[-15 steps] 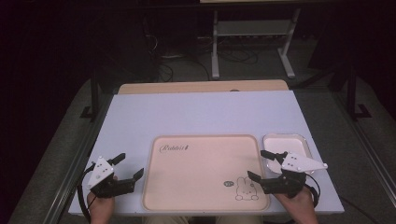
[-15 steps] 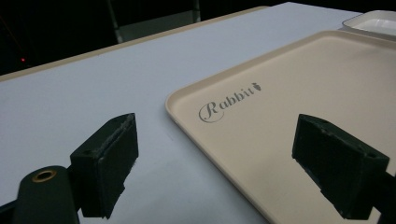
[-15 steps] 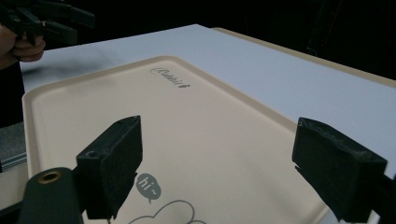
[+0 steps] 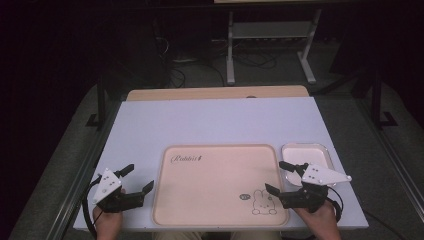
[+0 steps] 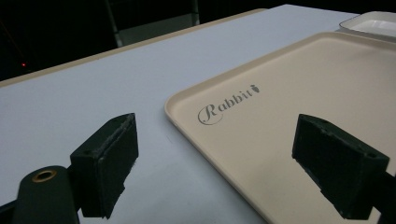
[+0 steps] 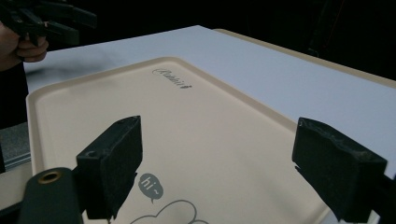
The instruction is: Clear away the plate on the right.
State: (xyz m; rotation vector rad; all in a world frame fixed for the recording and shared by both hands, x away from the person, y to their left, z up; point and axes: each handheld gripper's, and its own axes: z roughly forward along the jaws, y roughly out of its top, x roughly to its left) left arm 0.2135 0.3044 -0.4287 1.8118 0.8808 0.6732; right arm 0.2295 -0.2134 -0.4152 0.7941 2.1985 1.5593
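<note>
My left tool (image 4: 136,179) is released, its jaws wide apart with nothing between them, and it rests on the white surface (image 4: 215,120) just beside the left edge of the beige tray (image 4: 220,175). My right tool (image 4: 282,177) is released too, over the tray's right front corner, near the printed rabbit (image 4: 263,202). A small white dish (image 4: 320,150) sits just beside the tray's right edge.

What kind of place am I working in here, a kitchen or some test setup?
Likely a lab or recording setup, not a kitchen: a plain white table bearing a beige tray and a small white dish, dark surroundings, and loose cables beside a metal stand on the floor behind.
</note>
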